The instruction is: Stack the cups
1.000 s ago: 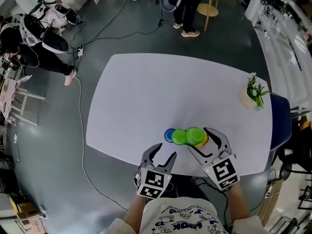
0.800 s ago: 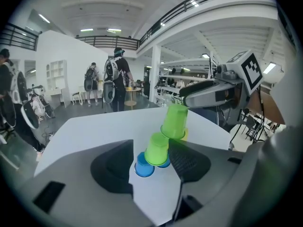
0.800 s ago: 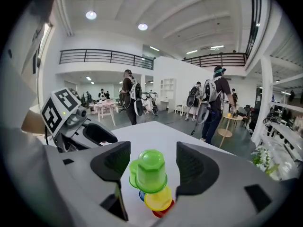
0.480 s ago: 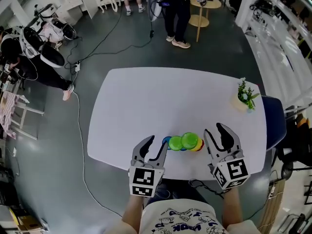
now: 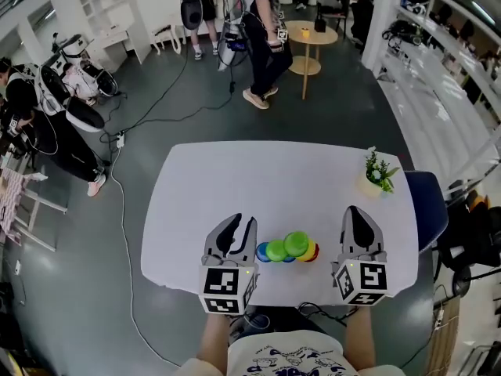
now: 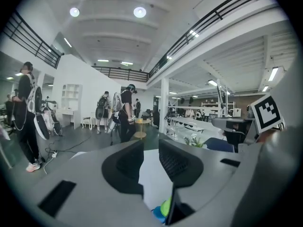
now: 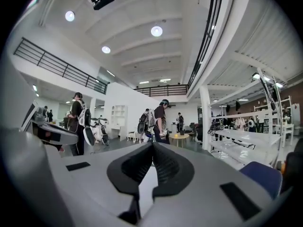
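Cups (image 5: 286, 248), green, blue, yellow and red, sit in a tight cluster on the white table (image 5: 258, 178), near its front edge. Whether they are nested or only touching cannot be told from the head view.

Left gripper (image 5: 243, 224) is to the left of the cluster, clear of it and held up off the table. Its jaws have just been closing. The left gripper view shows them a narrow gap apart with nothing between the pads. Only table surface shows through the gap, and a sliver of green and blue cup shows low in that view.

Right gripper (image 5: 356, 211) is to the right of the cluster, also clear of it and off the table. Its jaws have just been closing too. In the right gripper view the tips meet, empty.

Both grippers point roughly level, out across the table.

Potted plant (image 5: 376, 173) stands at the far right corner of the table, with a blue chair (image 5: 427, 202) just beyond that edge. People (image 5: 258, 30) stand on the floor beyond the table, beside a round side table (image 5: 306, 34). Cables (image 5: 125, 233) trail across the grey floor at left.
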Available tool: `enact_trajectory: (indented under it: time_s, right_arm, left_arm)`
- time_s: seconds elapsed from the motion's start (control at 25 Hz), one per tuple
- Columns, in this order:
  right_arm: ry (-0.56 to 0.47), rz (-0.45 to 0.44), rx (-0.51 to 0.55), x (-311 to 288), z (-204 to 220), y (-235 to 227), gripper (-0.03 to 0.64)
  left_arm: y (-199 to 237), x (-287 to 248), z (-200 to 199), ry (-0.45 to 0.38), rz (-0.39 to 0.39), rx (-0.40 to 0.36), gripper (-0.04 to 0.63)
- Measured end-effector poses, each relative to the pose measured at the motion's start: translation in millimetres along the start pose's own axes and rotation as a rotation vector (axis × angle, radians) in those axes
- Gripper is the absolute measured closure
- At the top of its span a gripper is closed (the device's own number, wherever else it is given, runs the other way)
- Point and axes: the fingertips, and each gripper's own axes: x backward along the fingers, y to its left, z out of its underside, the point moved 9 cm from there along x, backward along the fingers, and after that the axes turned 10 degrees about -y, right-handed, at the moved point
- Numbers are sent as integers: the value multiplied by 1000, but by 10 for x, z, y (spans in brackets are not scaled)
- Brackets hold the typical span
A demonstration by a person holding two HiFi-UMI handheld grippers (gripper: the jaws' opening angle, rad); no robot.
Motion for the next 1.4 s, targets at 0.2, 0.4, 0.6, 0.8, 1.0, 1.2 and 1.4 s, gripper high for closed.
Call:
enact_trajectory:
  time_s: [0.2, 0.4, 0.6, 0.8, 1.0, 1.2, 1.4]
  right_arm:
    - [-33, 30, 2, 37, -109, 52, 601]
    - [-57, 37, 12, 63, -233, 178, 601]
    - [-63, 38, 4, 98, -229, 192, 601]
    - [-57, 38, -2, 82, -220, 193, 601]
    - [-47, 34, 2, 49, -218, 193, 601]
    - [-43, 37, 0, 16, -209, 167, 601]
    - [-38, 39, 1, -16, -232, 179, 601]
  left_arm:
    - [-10, 0, -232, -78, -17, -29, 563]
    - [-16, 73, -373, -109, -63, -68, 581]
    - [-28, 102, -334, -119, -66, -32, 581]
    - [-12, 101, -361, -130, -67, -30, 581]
    - [-15, 69, -365, -125, -62, -32, 581]
    - [-20, 35, -380, -117, -58, -36, 581]
    - [17, 13, -423, -114, -54, -37, 581]
